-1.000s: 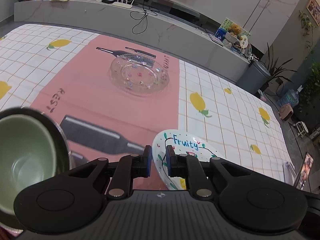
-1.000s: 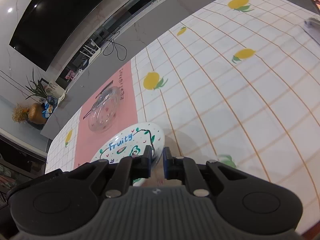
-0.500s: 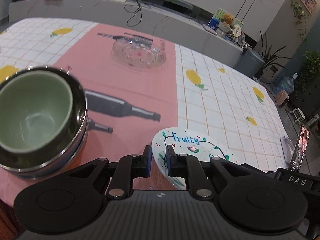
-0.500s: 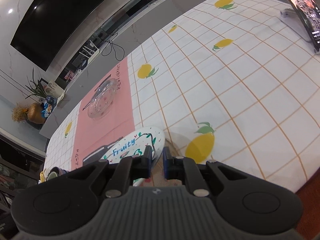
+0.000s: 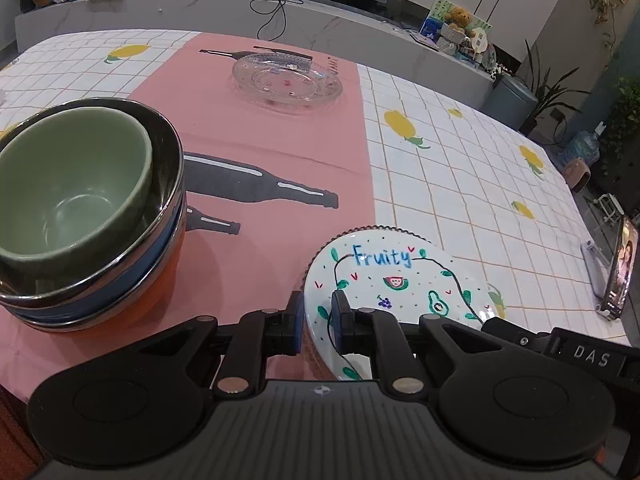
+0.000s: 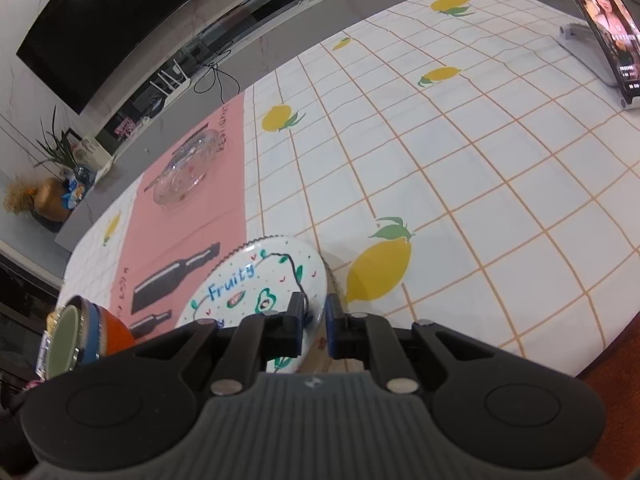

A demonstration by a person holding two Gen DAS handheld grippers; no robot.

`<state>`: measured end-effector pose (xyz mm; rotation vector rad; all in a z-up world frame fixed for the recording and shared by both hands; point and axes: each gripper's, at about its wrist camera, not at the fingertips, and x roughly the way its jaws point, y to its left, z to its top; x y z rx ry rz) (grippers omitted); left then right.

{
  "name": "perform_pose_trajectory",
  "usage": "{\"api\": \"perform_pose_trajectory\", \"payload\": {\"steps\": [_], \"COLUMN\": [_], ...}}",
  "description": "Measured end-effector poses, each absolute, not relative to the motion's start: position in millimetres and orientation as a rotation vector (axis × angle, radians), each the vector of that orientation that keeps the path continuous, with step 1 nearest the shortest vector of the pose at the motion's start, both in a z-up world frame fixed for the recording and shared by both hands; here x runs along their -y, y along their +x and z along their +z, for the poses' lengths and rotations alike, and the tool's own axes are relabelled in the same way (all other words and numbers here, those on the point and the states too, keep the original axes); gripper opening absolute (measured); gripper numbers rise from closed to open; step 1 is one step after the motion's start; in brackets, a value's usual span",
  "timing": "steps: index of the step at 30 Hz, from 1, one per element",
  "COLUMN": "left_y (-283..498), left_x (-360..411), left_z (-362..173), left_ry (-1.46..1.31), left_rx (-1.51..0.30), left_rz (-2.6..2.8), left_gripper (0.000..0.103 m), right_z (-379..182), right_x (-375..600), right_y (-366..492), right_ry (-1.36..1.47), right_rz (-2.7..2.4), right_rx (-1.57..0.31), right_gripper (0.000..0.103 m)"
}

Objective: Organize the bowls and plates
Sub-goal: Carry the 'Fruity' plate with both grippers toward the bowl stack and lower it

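Both pairs of fingers are clamped on the rim of the same white "Fruity" plate point(image 5: 394, 280); the left gripper point(image 5: 316, 322) pinches its near-left edge, one blue pad above the rim and one below, and the right gripper point(image 6: 310, 322) holds the opposite edge in the same fashion, its jaws nearly together with the thin rim between them; the plate, painted with a watermelon slice, an avocado and green leaves, is tilted and sits over the seam where the pink bottle-print runner point(image 5: 260, 136) meets the lemon-check tablecloth point(image 5: 460, 184), whether it touches the cloth I cannot tell; to the left of it on the runner stands a stack of bowls point(image 5: 86, 216), a pale green bowl point(image 5: 76, 184) nested inside a steel one, with blue and orange bowls beneath; a clear glass plate point(image 5: 286, 82) rests farther back on the runner, well apart from the rest; a phone point(image 6: 604, 24) leans on a stand at the right edge of the table.
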<state>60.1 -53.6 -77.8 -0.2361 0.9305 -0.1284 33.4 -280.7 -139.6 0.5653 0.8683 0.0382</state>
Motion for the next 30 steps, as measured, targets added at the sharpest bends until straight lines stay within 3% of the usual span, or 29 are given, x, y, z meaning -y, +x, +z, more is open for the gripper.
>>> {"api": "perform_pose_trajectory", "payload": {"steps": [14, 19, 23, 28, 30], "left_y": [54.7, 52.1, 49.8, 48.8, 48.5], "left_x": [63.1, 61.7, 63.0, 54.9, 51.8], "left_z": [-82.0, -74.5, -70.7, -79.4, -82.9], "left_ry": [-0.122, -0.137, -0.111, -0.147, -0.168], "left_rx": [-0.888, -0.834, -0.823, -0.869, -0.883], "left_rz": [-0.131, -0.144, -0.134, -0.134, -0.133], "left_gripper": [0.014, 0.015, 0.031, 0.032, 0.03], "right_z": [-140.6, -142.8, -135.4, -139.6, -145.5], "right_x": [259.3, 262.3, 266.3, 273.4, 276.4], "right_y": [31.4, 29.4, 27.1, 19.2, 14.8], "right_ry": [0.37, 0.407, 0.422, 0.451, 0.489], "right_rz": [0.015, 0.021, 0.005, -0.021, -0.016], "right_rx": [-0.843, -0.822, -0.79, -0.811, -0.826], "right_gripper": [0.012, 0.023, 0.036, 0.034, 0.015]}}
